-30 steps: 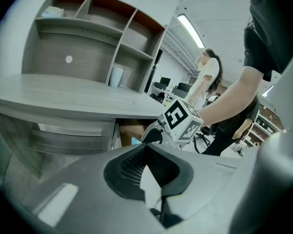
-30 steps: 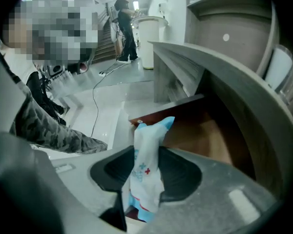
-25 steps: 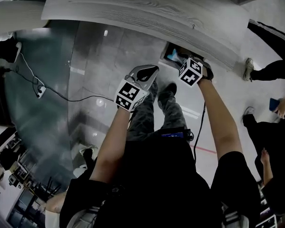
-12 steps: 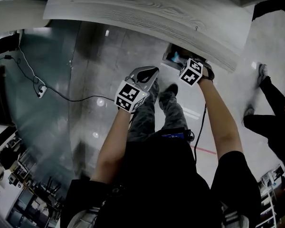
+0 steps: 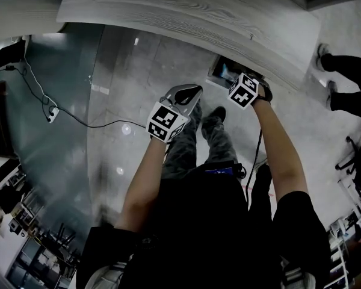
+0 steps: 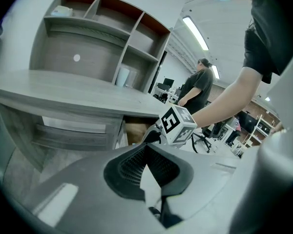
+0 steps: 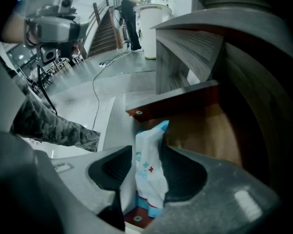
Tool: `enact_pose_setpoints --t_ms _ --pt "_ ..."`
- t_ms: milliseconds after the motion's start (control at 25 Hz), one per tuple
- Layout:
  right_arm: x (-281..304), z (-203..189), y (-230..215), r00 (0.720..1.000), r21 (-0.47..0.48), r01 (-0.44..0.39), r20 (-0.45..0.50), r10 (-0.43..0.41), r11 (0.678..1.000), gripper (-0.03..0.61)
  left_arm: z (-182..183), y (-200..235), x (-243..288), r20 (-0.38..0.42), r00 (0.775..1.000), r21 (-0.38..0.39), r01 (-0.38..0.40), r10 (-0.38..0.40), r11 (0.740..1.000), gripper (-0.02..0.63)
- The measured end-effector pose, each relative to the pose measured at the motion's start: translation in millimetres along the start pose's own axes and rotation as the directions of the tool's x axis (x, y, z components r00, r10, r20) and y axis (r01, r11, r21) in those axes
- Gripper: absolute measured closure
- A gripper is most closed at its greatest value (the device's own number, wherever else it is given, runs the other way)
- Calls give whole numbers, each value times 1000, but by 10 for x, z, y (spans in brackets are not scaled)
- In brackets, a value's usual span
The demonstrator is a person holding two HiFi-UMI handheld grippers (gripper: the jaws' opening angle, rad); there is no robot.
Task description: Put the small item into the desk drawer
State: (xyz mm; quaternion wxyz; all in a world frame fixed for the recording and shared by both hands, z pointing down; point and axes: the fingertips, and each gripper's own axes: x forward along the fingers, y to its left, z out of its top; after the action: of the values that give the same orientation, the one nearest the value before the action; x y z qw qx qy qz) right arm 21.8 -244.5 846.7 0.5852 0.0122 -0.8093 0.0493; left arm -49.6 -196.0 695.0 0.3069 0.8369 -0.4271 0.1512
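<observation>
Head view: your left claw (image 5: 186, 93) hangs over the floor (image 5: 126, 89), short of the tabletop (image 5: 186, 11), and your right arm reaches to the open drawer (image 5: 218, 71) under that tabletop's edge. Left gripper view: those pads are pressed together, nothing between them. Right gripper view: your right claw (image 7: 145, 150) points steeply down into the drawer, and its jaws have just been opening. The packet (image 7: 149, 172), white with blue edges, stands upright between the spread pads, against the right one and a sliver clear of the left, low in the drawer's near corner above the wooden bottom.
</observation>
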Motion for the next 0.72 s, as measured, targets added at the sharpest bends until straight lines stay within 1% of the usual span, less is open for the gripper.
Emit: enact_pose_setpoints --t_ms 160,440,720 --pt "-68 31 -5 1000 12 11 7 -11 1000 373 21 -2 -25 -1 1000 4 2 -2 1000 612" --pt "-251 61 12 998 60 54 37 -56 997 373 96 -64 -73 1 1000 20 13 -13 1000 612" --pt "-565 1 66 994 55 93 44 -96 994 373 204 -190 -163 0 1000 44 23 -23 999 612"
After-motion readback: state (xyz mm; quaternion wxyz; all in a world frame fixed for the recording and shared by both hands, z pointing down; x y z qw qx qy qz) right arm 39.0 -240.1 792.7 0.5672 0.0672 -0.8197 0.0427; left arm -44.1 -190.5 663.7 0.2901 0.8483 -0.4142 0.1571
